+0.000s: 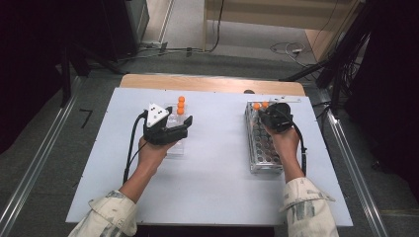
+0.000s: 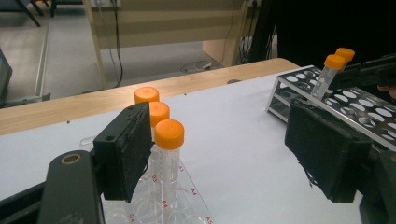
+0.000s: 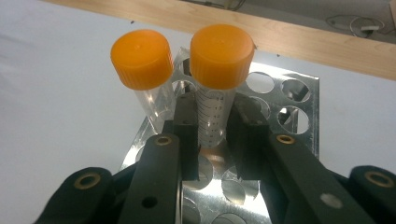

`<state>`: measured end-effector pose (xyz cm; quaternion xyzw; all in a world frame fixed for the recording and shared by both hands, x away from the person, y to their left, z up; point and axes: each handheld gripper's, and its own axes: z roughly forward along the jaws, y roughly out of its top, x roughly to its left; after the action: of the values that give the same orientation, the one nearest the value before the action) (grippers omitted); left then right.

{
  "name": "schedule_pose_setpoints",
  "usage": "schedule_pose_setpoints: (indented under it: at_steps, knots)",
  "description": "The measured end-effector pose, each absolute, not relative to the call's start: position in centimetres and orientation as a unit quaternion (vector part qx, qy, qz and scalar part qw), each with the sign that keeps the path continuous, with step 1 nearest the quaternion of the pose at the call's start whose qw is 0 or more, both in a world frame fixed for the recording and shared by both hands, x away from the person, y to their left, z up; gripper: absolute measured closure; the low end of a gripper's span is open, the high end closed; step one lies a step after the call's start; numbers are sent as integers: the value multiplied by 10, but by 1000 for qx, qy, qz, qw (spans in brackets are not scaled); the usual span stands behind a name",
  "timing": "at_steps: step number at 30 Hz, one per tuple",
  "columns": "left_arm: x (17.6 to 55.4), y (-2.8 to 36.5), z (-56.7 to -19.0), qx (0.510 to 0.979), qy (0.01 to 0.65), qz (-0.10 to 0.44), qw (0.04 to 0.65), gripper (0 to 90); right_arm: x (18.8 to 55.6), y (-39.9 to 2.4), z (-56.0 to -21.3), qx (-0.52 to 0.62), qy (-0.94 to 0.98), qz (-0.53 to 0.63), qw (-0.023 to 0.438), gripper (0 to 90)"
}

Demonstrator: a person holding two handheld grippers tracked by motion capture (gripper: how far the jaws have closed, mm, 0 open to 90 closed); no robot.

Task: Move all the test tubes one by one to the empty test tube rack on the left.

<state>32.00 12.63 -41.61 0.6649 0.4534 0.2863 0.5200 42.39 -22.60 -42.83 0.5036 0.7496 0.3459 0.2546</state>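
Tube position: the tube (image 3: 215, 88) I work on stands upright between my right gripper's (image 3: 215, 140) jaws, in a hole at the far end of the metal rack (image 3: 299, 100).
Neighbour: a second tube (image 3: 142, 70) stands just beside it in the same rack.
Tube look: clear plastic with printed graduation marks and an orange screw cap.
Right gripper: my jaws have closed narrow and their pads press the tube's body below the cap.
Left gripper: my left gripper (image 1: 165, 129) hovers with its jaws wide, holding nothing, over the clear rack (image 2: 187, 198).
Clear rack contents: three orange-capped tubes (image 2: 168, 140) in a row, one jaw just beside them.
Table: both racks sit well apart on the white table (image 1: 217, 168).
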Motion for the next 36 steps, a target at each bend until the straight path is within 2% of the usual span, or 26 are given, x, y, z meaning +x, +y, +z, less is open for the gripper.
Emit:
schedule_pose_setpoints:
  at_steps: [8, 23, 28, 33, 36]
  knots:
    - [320, 127, -416, 664, 453, 284, 522, 231, 415, -227, -416, 493, 733, 373, 283, 722]
    - [317, 125, -412, 662, 449, 280, 531, 233, 382, -237, -377, 473, 717, 414, 301, 724]
    - [316, 123, -409, 662, 445, 279, 535, 233, 365, -233, -366, 456, 728, 423, 288, 724]
    - [313, 119, -406, 663, 439, 278, 539, 227, 354, -216, -368, 429, 747, 431, 269, 723]
    - [313, 117, -405, 667, 436, 274, 538, 194, 351, -202, -373, 415, 760, 427, 261, 723]
